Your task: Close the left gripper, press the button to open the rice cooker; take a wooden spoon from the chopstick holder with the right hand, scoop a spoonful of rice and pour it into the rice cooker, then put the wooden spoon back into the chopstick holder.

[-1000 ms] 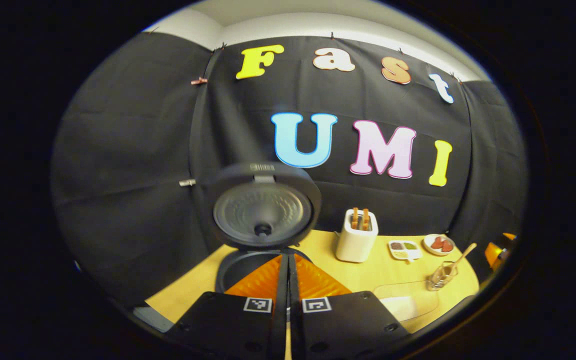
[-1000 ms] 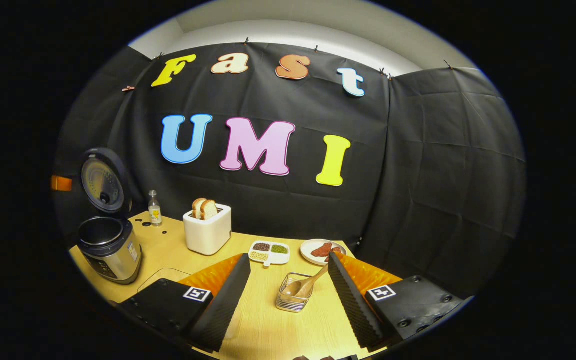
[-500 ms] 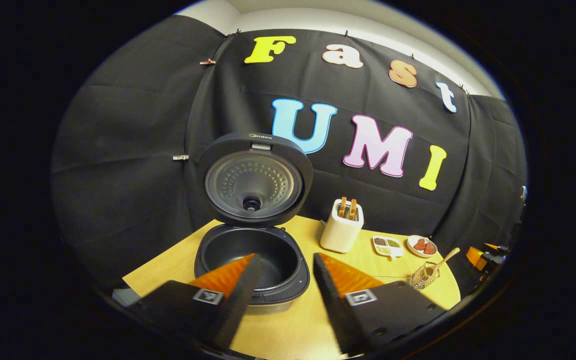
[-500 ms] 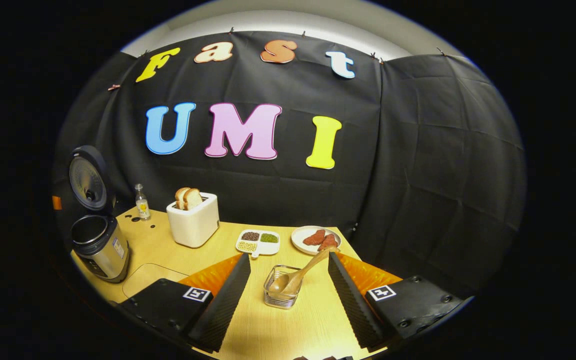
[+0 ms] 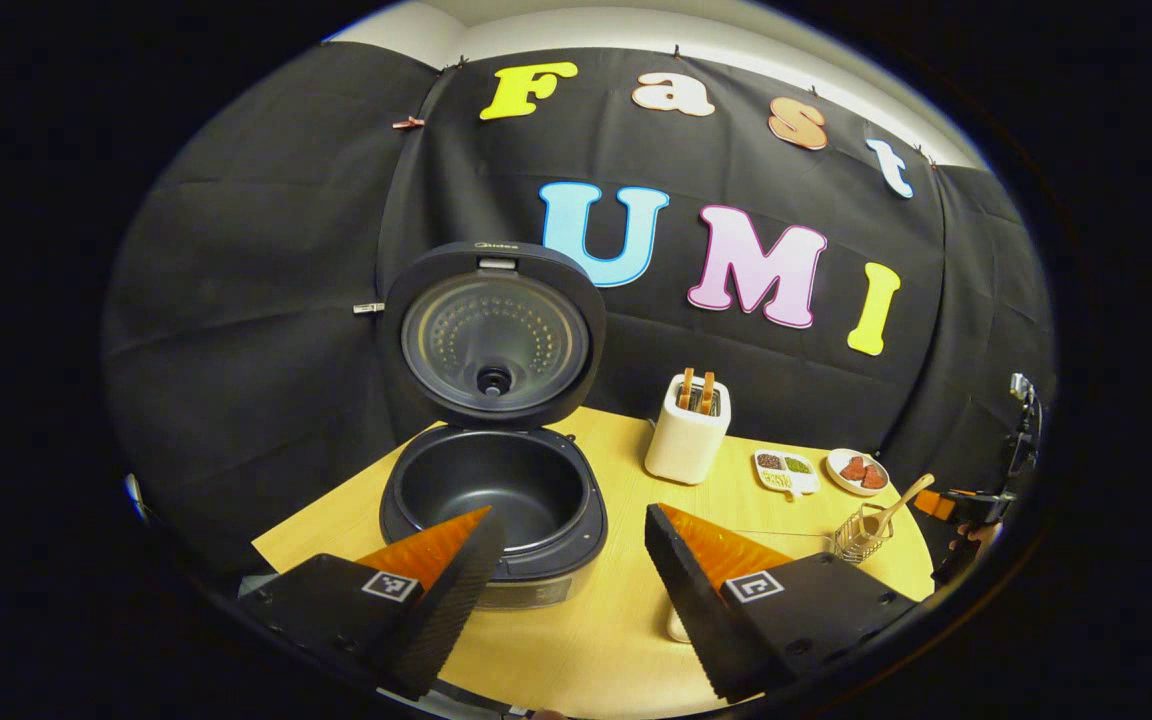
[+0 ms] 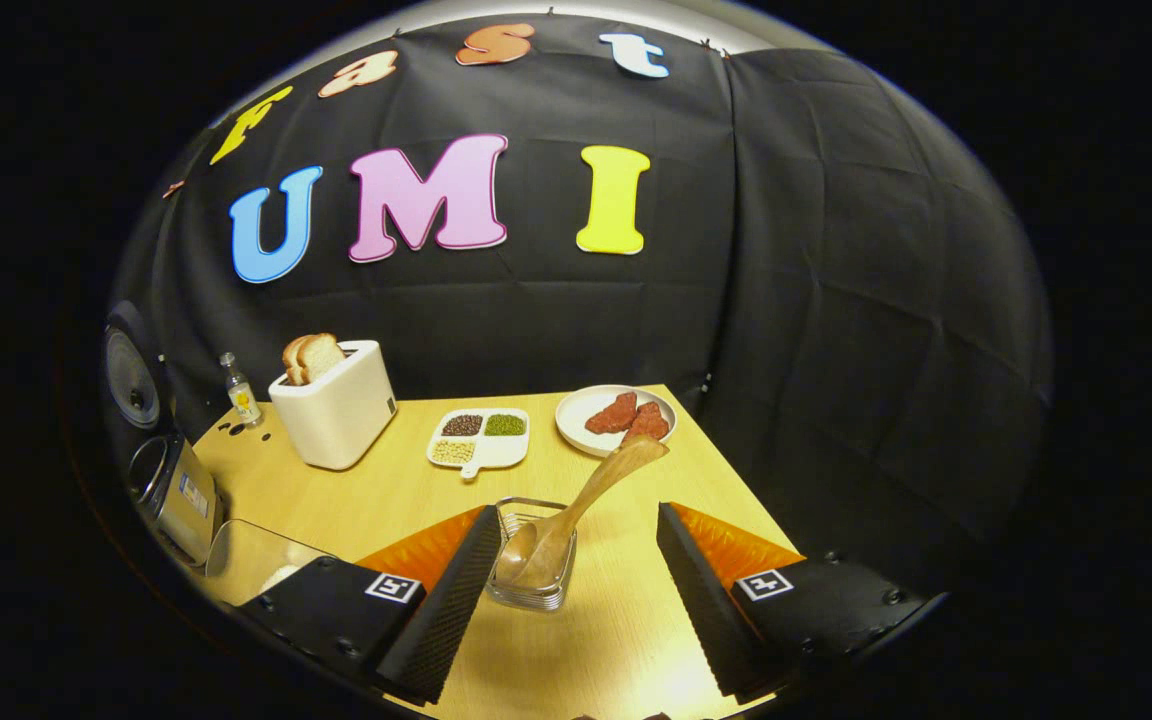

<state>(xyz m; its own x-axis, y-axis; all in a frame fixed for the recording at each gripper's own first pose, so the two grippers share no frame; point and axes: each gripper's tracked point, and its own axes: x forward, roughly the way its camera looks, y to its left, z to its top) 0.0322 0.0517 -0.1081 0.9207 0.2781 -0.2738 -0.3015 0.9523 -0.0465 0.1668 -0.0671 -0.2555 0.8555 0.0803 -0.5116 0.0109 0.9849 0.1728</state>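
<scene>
With both claws wide apart and empty, the right claw [image 6: 571, 590] could tip the holder [image 6: 533, 555] (light wire) by nudging the slanted spoon [image 6: 586, 500].

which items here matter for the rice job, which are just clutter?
Job: rice cooker, lid up; wooden spoon in the chopstick holder; clear rice container; right gripper, open.

Clutter: toaster, bottle, divided dish, plate.

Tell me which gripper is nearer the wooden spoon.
Right. The right gripper is open just short of the wooden spoon in its holder; the left gripper is open by the rice cooker, far from it.
</scene>
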